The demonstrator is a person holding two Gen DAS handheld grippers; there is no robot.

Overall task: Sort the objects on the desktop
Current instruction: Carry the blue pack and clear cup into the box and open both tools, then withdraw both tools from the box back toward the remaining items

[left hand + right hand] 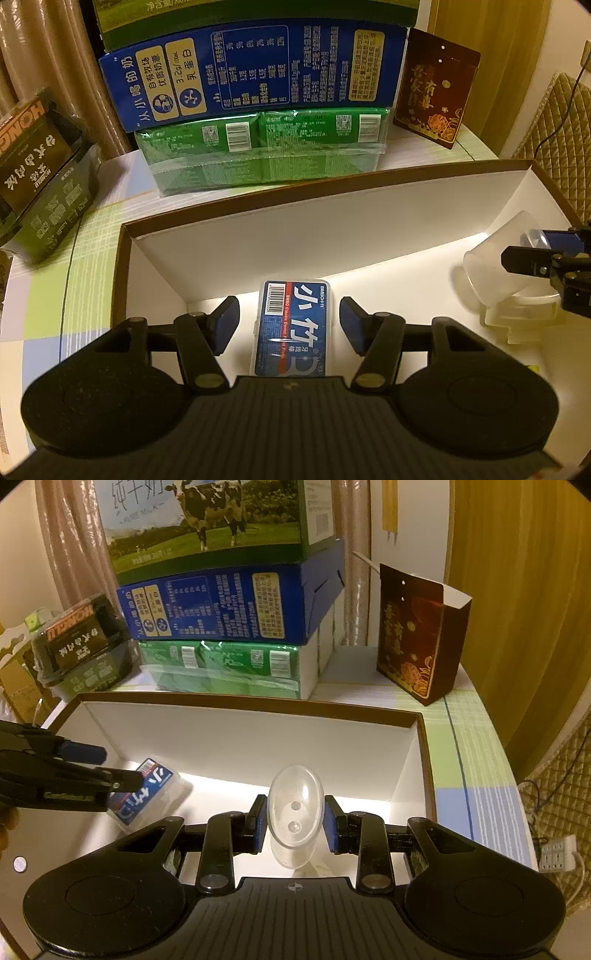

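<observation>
A shallow white box with a brown rim (306, 199) (236, 710) lies on the table. A blue dental floss pick case (293, 328) rests on the box floor. My left gripper (290, 319) is open around it, fingers apart on both sides, not touching. The case also shows in the right wrist view (155, 794). My right gripper (294, 823) is shut on a clear plastic cup (295, 805), held on its side inside the box. The cup (495, 266) and right gripper (532, 254) show at the right of the left wrist view.
Stacked milk cartons (255, 81) (229, 602) stand behind the box. A dark red gift bag (421, 638) stands at the back right. A dark packaged food container (37, 177) (81, 635) sits at the back left. A power strip (557, 853) lies off the table's right edge.
</observation>
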